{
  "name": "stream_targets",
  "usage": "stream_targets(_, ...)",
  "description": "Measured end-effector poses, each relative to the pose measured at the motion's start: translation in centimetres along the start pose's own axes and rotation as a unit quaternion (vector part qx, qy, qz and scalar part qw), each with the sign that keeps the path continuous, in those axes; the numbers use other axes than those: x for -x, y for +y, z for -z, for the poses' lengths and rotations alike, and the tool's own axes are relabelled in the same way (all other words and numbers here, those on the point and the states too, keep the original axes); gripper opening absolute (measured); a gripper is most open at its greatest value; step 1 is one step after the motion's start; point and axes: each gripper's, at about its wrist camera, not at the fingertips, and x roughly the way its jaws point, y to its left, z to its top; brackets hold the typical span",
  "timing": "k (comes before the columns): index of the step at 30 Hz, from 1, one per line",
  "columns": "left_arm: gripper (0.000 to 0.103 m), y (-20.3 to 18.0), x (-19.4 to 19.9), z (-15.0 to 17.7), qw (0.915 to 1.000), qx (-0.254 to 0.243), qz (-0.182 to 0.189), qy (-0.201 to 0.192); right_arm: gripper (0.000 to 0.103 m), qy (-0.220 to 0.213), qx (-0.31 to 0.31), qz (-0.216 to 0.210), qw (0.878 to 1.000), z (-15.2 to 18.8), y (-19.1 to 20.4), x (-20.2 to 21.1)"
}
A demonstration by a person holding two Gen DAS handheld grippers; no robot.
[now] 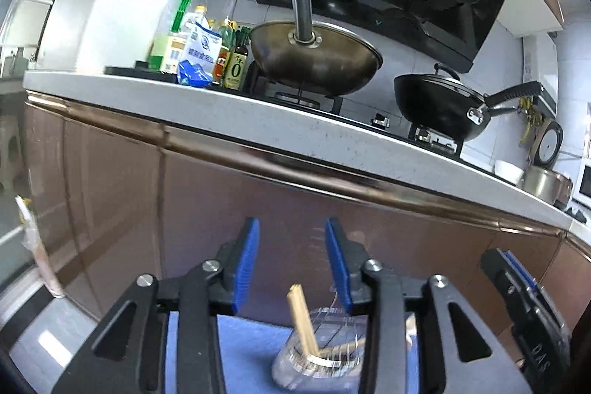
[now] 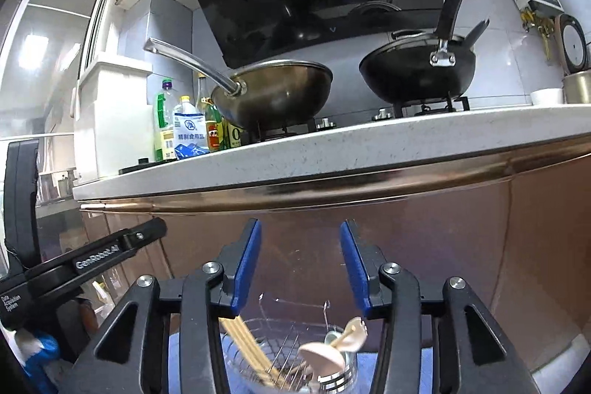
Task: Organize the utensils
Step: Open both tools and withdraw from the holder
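My left gripper (image 1: 291,263) is open and empty, raised above a wire utensil basket (image 1: 325,342) that holds wooden chopsticks (image 1: 303,324) on a blue cloth (image 1: 243,346). My right gripper (image 2: 301,268) is open and empty too, above the same wire basket (image 2: 284,346). In the right wrist view the chopsticks (image 2: 247,346) lean at the left of the basket, and two pale spoons (image 2: 332,349) stand in a shiny metal cup (image 2: 341,373) at its right. The right gripper's body (image 1: 517,294) shows at the right of the left wrist view.
A brown cabinet front (image 1: 258,228) and white countertop edge (image 1: 295,128) rise just ahead. On the stove stand a steel wok (image 1: 314,58) and a black wok (image 1: 439,102). Bottles and a salt bag (image 1: 199,58) stand at the left. The left gripper's body (image 2: 55,264) is at the left.
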Motion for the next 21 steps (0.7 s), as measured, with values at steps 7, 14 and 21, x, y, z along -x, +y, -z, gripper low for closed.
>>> stream_targets(7, 0.036, 0.9, 5.9, 0.4, 0.9990, -0.021, -0.032, 0.024, 0.045, 0.035, -0.005, 0.006, 0.999, -0.8, 1.1, 5.0)
stream_targets(14, 0.036, 1.0, 11.2, 2.4, 0.9964, -0.043, -0.059, 0.044, 0.049, 0.075, -0.010, 0.007, 0.997, 0.6, 2.0, 9.8)
stream_targets(21, 0.036, 0.8, 15.0, 4.0, 0.9947, -0.061, -0.066, 0.050, 0.054, 0.103, -0.013, 0.008, 0.995, 2.3, 2.5, 13.4)
